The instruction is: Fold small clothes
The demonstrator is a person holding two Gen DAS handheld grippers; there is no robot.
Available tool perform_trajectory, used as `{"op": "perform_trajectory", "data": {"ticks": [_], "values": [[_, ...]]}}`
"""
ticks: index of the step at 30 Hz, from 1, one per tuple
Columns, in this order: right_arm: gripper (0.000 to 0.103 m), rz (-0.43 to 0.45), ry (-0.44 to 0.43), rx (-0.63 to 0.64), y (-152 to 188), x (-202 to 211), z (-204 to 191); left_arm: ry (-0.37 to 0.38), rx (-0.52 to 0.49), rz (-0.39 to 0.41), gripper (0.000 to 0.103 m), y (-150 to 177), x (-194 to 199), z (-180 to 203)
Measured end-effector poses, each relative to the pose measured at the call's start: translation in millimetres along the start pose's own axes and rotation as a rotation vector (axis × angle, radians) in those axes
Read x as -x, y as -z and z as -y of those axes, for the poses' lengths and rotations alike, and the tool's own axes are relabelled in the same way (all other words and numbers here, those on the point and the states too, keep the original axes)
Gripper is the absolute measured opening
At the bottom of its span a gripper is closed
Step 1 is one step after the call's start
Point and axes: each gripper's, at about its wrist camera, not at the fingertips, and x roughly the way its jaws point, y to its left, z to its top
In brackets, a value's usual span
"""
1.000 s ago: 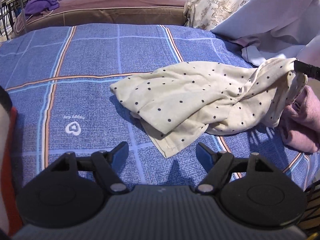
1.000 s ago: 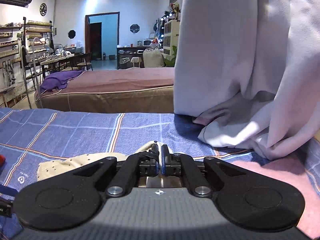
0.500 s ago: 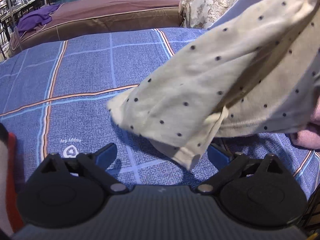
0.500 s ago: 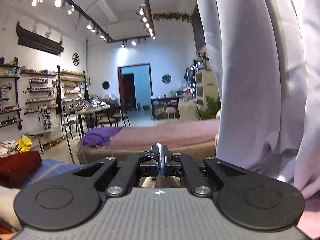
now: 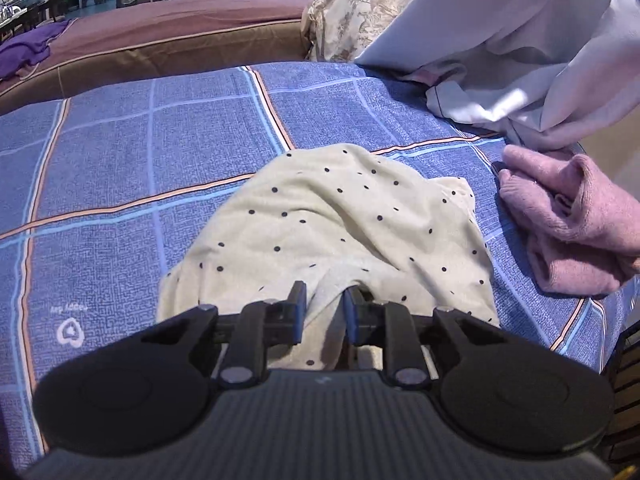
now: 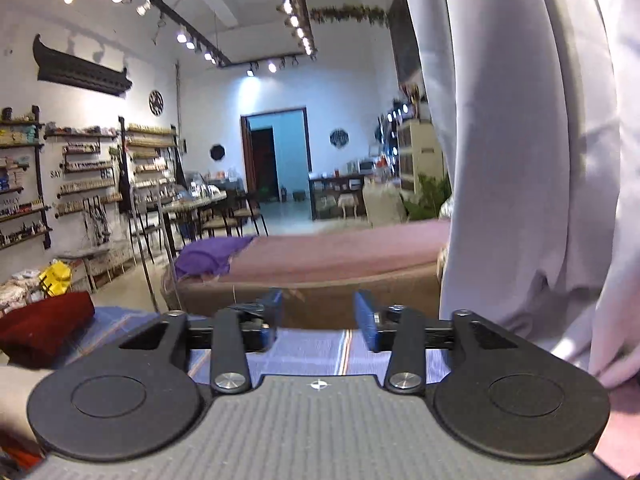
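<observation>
Released by the right gripper [image 6: 318, 316], jaws now apart and empty | left gripper [image 5: 323, 312] jaws pinch polka-dot garment [image 5: 340, 220] | pink garment [image 5: 568, 224] right of them, on bed [image 5: 120, 152]

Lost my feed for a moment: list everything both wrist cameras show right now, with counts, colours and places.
polka-dot garment: one, cream with dark dots, crumpled mid-bedsheet, near edge between the left fingers.
pink garment: one, bunched at the sheet's right edge.
bedsheet: one, blue plaid with orange lines, under both garments.
white drape: one, pale, hanging at right.
floral bedding: one, beige, behind the sheet.
far bed: one, mauve top, purple cloth on its left end.
red cloth: one, dark red, far left.
left gripper: closing around the polka-dot garment's edge.
right gripper: open, empty, raised.
</observation>
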Motion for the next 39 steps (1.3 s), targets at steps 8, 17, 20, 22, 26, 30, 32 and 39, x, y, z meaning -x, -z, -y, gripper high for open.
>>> {"op": "perform_trajectory", "data": {"ticks": [8,17,20,22,26,30,32,39], "values": [[0.091,-0.387,0.066,0.061,115,-48,-23,-0.167,0.093,-0.003,0.021,7,6,-62],[0.081,-0.453,-0.012,0.182,172,-75,-34,-0.181,0.178,-0.053,0.089,34,5,-87],[0.003,-0.405,0.008,0.157,163,-85,-31,-0.168,0.153,-0.086,0.089,42,-2,-76],[0.003,-0.233,-0.016,-0.023,134,-62,-15,-0.178,0.134,-0.084,0.09,45,-2,-69],[0.004,-0.088,-0.002,-0.024,73,-44,-9,-0.146,0.154,-0.069,0.091,41,-2,-62],[0.004,-0.011,-0.081,-0.056,28,-72,-14,-0.155,0.147,-0.055,0.093,40,6,-57],[0.004,0.016,-0.178,-0.136,5,-99,-23,-0.17,0.15,-0.051,0.094,41,13,-59],[0.029,-0.075,-0.54,-0.142,-15,-201,-132,-0.24,0.229,-0.057,0.099,62,35,-90]]}}
